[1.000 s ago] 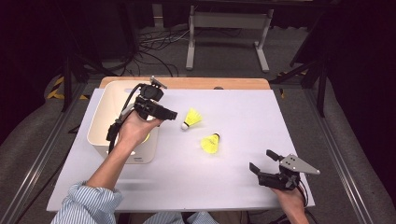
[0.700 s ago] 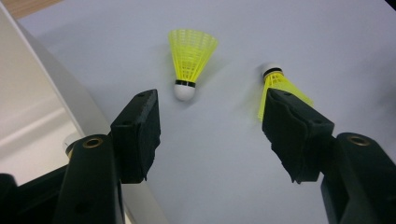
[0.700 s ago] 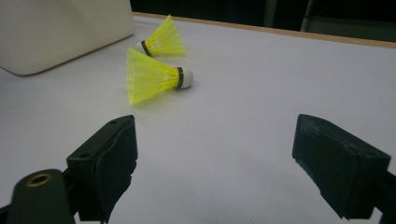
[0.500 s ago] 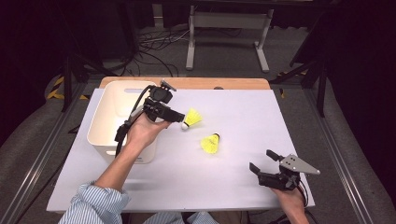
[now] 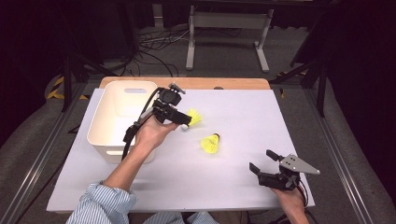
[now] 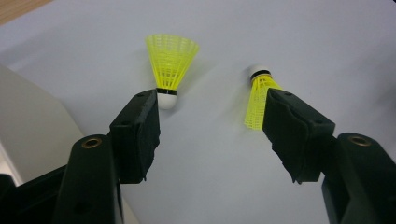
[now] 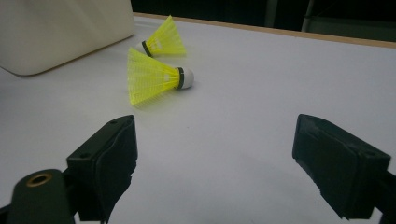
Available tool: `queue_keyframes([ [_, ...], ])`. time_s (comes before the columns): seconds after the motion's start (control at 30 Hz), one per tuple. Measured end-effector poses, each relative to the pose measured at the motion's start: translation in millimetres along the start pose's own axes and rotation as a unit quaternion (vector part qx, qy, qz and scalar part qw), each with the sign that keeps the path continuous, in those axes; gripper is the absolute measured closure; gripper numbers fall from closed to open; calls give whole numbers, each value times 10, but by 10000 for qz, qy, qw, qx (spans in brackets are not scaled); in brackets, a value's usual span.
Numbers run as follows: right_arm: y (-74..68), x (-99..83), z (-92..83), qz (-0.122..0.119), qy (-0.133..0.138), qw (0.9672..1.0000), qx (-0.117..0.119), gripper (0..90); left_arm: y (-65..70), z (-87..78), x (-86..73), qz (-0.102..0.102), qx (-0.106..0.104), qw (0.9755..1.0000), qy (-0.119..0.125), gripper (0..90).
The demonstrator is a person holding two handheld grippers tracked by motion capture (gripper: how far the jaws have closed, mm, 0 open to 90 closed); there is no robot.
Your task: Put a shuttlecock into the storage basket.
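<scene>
The left tool [image 5: 183,122] hovers over the white tabletop [image 5: 243,116] just right of the white bin [image 5: 119,119], its jaws spread apart with nothing clamped between them. In the left gripper view the tool [image 6: 212,121] looks down on 2 yellow shuttlecocks: the first shuttlecock [image 6: 170,65] lies just past the tip of one jaw, its white cork end nearest that jaw, and the second shuttlecock [image 6: 258,98] lies partly behind the other jaw (whether either jaw touches a shuttlecock cannot be told from here).

In the high view the first shuttlecock [image 5: 194,116] lies right at the left tool's tip, and the second shuttlecock [image 5: 211,143] rests on its side a little nearer the person, apart from the first.

The right tool [image 5: 261,171] sits low at the near right corner of the tabletop, jaws wide and empty, well apart from both shuttlecocks. Its own view [image 7: 215,154] shows bare tabletop between the jaws, with the second shuttlecock [image 7: 156,77] ahead and the first [image 7: 163,37] beyond it, near the bin [image 7: 60,28].
</scene>
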State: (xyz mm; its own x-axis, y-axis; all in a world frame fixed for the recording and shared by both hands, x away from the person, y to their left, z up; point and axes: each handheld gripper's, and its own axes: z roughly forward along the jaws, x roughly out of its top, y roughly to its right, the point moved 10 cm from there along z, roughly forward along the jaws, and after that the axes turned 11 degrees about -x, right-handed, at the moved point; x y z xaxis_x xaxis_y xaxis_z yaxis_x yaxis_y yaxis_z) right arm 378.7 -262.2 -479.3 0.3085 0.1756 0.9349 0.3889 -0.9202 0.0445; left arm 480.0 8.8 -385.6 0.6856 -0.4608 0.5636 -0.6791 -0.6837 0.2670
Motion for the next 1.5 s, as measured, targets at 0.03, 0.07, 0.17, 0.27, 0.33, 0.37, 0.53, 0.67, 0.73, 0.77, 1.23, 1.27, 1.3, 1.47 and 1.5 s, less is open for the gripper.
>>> queue_keyframes([
  [0.03,0,0,0,9,0,10000,-2,144,13,19,3,-8,-2,10000,-14,371],
  [0.07,1,0,0,5,0,10000,2,144,17,34,9,6,3,10000,-17,371],
  [0.17,-2,-1,1,10,-6,10000,14,144,28,71,16,20,27,10000,-54,371],
  [0.27,1,0,2,13,2,10000,12,144,40,116,23,11,46,10000,-71,371],
  [0.33,0,-1,2,27,-4,10000,19,144,53,146,26,22,54,9999,-99,371],
  [0.37,-1,-1,2,29,-5,10000,20,144,63,162,28,12,52,9999,-106,370],
  [0.53,-1,-2,1,23,-10,10000,17,144,77,249,41,28,137,9998,-163,369],
  [0.67,2,2,0,23,6,10000,11,144,82,326,53,22,125,9997,-221,369],
  [0.73,2,2,0,22,6,10000,14,144,80,358,60,8,147,9996,-230,370],
  [0.77,1,3,1,21,7,10000,16,144,83,381,67,-15,158,9997,-203,370],
  [1.23,15,13,-7,56,41,10000,13,144,-13,695,48,-105,237,9989,-395,372],
  [1.27,11,16,-8,78,44,10000,22,144,-31,710,44,-130,243,9988,-403,372],
  [1.3,7,21,-15,91,65,9999,21,145,-60,722,50,-157,262,9988,-390,375],
  [1.47,6,11,-3,69,39,10000,39,144,-156,810,31,-299,318,9982,-421,376],
  [1.5,0,10,0,62,34,10000,43,144,-173,825,24,-302,319,9980,-452,375],
])
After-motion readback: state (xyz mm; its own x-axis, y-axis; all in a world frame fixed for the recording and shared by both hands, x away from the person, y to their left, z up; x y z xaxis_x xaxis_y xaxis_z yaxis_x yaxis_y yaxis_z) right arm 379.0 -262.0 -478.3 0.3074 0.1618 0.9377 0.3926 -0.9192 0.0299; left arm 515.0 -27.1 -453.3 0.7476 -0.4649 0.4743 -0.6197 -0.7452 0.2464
